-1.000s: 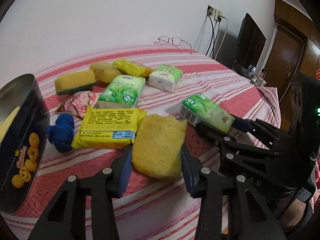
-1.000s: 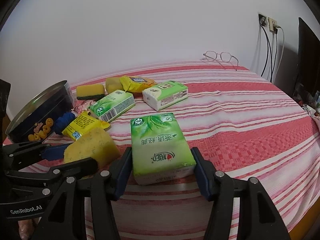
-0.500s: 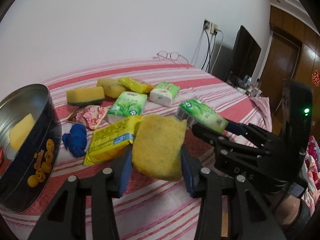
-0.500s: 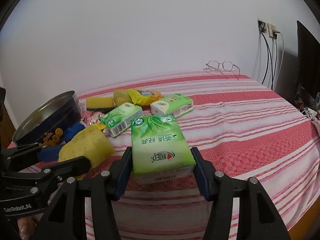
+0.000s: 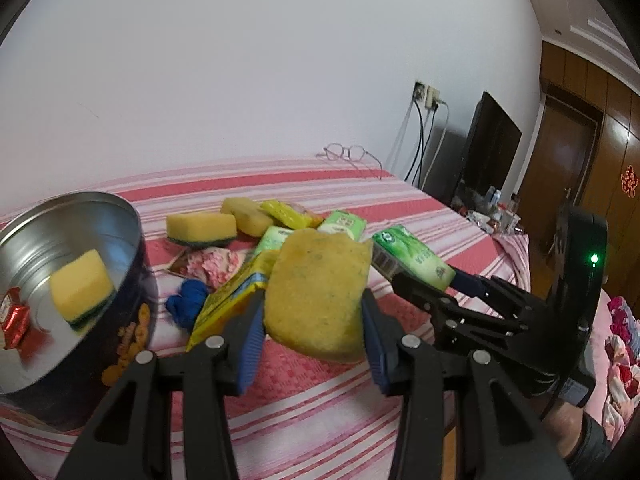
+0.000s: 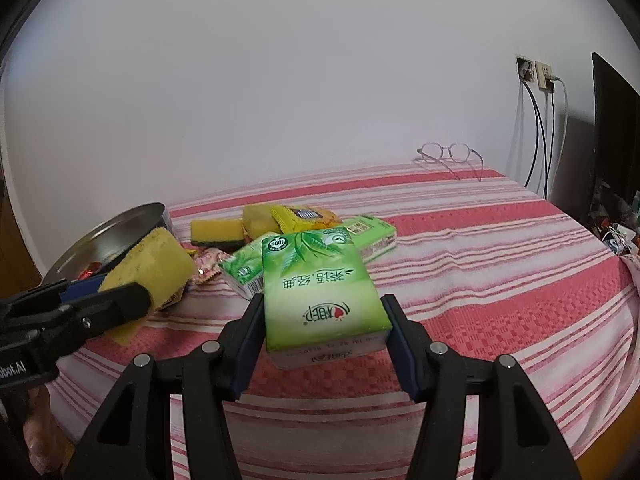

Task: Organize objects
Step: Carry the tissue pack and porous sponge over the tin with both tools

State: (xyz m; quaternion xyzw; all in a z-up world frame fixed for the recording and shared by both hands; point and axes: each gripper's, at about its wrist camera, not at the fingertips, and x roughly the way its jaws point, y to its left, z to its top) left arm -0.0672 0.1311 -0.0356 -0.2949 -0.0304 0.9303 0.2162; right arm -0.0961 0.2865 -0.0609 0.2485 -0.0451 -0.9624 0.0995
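My left gripper [image 5: 312, 320] is shut on a worn yellow sponge [image 5: 320, 292] and holds it above the striped bed, right of the round blue tin [image 5: 116, 344]. The tin holds a yellow-green sponge [image 5: 82, 284] and a red sachet [image 5: 14, 316]. My right gripper [image 6: 326, 322] is shut on a green tissue pack [image 6: 320, 284], held above the bed; it also shows in the left wrist view [image 5: 412, 258]. The left gripper with the sponge [image 6: 154, 264] appears at the left of the right wrist view, near the tin [image 6: 120, 228].
On the bed lie a yellow-green sponge [image 5: 202, 228], a yellow packet [image 5: 228, 300], a blue cloth knot [image 5: 188, 306], a pink floral packet [image 5: 210, 264], more green tissue packs [image 6: 370, 234] and yellow snack bags [image 6: 302, 216]. Glasses [image 6: 450, 154] lie by the wall.
Both grippers have risen with their loads. The left one has moved up and toward the tin, whose inside now shows.
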